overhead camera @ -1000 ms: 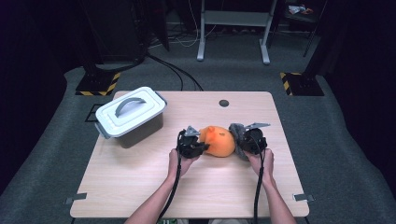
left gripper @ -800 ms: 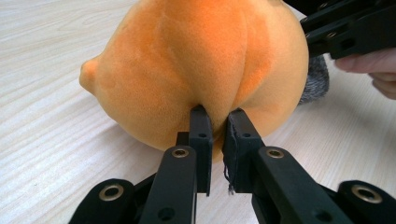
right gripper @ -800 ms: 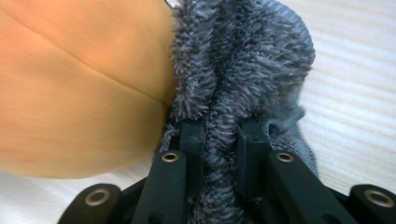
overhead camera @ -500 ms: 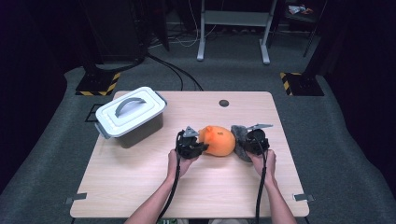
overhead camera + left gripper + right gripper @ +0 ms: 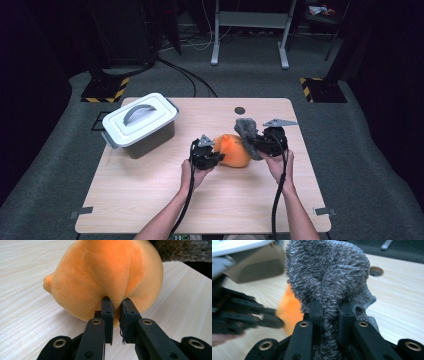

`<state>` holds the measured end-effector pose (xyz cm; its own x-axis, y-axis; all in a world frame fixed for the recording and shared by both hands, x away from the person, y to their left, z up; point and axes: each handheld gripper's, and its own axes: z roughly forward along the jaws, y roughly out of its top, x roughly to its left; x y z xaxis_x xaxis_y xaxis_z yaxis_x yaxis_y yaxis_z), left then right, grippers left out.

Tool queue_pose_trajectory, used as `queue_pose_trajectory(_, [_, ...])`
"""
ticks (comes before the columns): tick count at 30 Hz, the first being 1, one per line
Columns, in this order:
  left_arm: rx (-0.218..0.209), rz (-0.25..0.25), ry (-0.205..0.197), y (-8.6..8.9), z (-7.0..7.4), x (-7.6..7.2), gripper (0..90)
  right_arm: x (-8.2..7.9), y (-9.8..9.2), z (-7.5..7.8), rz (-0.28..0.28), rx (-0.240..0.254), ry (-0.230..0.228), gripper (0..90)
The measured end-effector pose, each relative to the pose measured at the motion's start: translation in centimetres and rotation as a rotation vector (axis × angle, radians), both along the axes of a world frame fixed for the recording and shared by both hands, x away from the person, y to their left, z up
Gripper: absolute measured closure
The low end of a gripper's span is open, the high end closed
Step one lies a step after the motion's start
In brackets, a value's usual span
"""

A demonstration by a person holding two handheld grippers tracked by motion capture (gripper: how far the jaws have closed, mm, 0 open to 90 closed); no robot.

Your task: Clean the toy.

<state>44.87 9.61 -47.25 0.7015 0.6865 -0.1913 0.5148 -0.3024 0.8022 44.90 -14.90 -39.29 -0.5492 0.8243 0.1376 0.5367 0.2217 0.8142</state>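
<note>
On the table (image 5: pixel 150 185), orange plush (image 5: pixel 235 150) pinched in left hand-held gripper (image 5: pixel 216 158).

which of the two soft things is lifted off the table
The grey fuzzy cloth, pinched in the right gripper and raised. The orange plush, pinched by the left gripper, rests on the table.

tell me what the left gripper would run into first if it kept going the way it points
The left gripper is already shut on a fold of the orange plush toy, so pushing on would press straight into the toy's body. Beyond it, probably the grey fuzzy cloth held by the right gripper.
</note>
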Motion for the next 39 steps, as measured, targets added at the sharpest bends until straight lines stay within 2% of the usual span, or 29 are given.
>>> queue_pose_trajectory(4, [0.007, -0.011, -0.002, -0.2, 0.2, -0.1, 82.1, 0.1, 1.8, 0.3, 0.032, -0.013, 0.007, 76.9])
queue_pose_trajectory(6, [-0.010, -0.027, -0.008, -0.3, 0.3, -0.2, 82.0, 0.3, 2.6, 0.1, 0.051, -0.021, 0.005, 76.8])
queue_pose_trajectory(7, [0.006, -0.036, -0.027, -0.4, 0.3, -0.2, 81.9, 0.4, 3.1, 0.0, 0.053, -0.040, 0.008, 76.7])
queue_pose_trajectory(9, [0.019, -0.047, -0.038, -0.6, 0.4, -0.3, 81.9, 0.6, 3.9, -0.5, 0.057, -0.062, 0.015, 76.3])
queue_pose_trajectory(11, [0.031, -0.049, -0.040, -0.7, 0.3, -0.3, 82.0, 0.8, 4.6, -1.0, 0.056, -0.113, 0.005, 76.4])
queue_pose_trajectory(13, [0.019, -0.047, -0.029, -0.5, 0.2, -0.2, 82.1, 0.9, 4.7, -1.2, 0.044, -0.136, -0.002, 76.5])
queue_pose_trajectory(16, [0.006, -0.039, -0.011, -0.5, 0.1, -0.2, 82.2, 0.9, 4.6, -1.4, 0.032, -0.149, -0.006, 76.6])
queue_pose_trajectory(17, [0.015, -0.040, -0.014, -0.4, 0.1, -0.1, 82.3, 0.9, 4.5, -1.6, 0.035, -0.152, -0.009, 76.6])
queue_pose_trajectory(20, [0.007, -0.042, -0.007, -0.5, 0.0, -0.1, 82.4, 0.9, 4.0, -1.7, 0.026, -0.152, -0.008, 76.6])
queue_pose_trajectory(21, [0.006, -0.043, -0.007, -0.4, 0.0, -0.1, 82.4, 0.8, 3.8, -1.8, 0.025, -0.137, -0.003, 76.6])
queue_pose_trajectory(23, [0.004, -0.043, -0.004, -0.4, 0.0, -0.1, 82.4, 0.8, 3.4, -1.9, 0.011, -0.153, -0.005, 76.6])
queue_pose_trajectory(24, [0.002, -0.043, -0.003, -0.4, 0.0, -0.1, 82.4, 0.8, 3.2, -2.0, 0.010, -0.135, 0.005, 76.6])
queue_pose_trajectory(26, [0.003, -0.041, -0.001, -0.4, -0.1, 0.0, 82.4, 0.7, 2.8, -2.1, -0.005, -0.162, -0.006, 76.6])
queue_pose_trajectory(28, [-0.003, -0.033, 0.001, -0.3, -0.1, 0.0, 82.4, 0.8, 2.1, -2.4, -0.007, -0.144, 0.007, 76.6])
queue_pose_trajectory(31, [0.003, -0.035, -0.006, -0.3, -0.2, 0.1, 82.4, 0.7, 1.3, -2.9, -0.027, -0.143, 0.017, 76.6])
queue_pose_trajectory(39, [-0.006, -0.027, 0.004, -0.3, -0.3, 0.0, 82.4, 0.9, -0.5, -4.5, -0.080, -0.154, 0.045, 76.5])
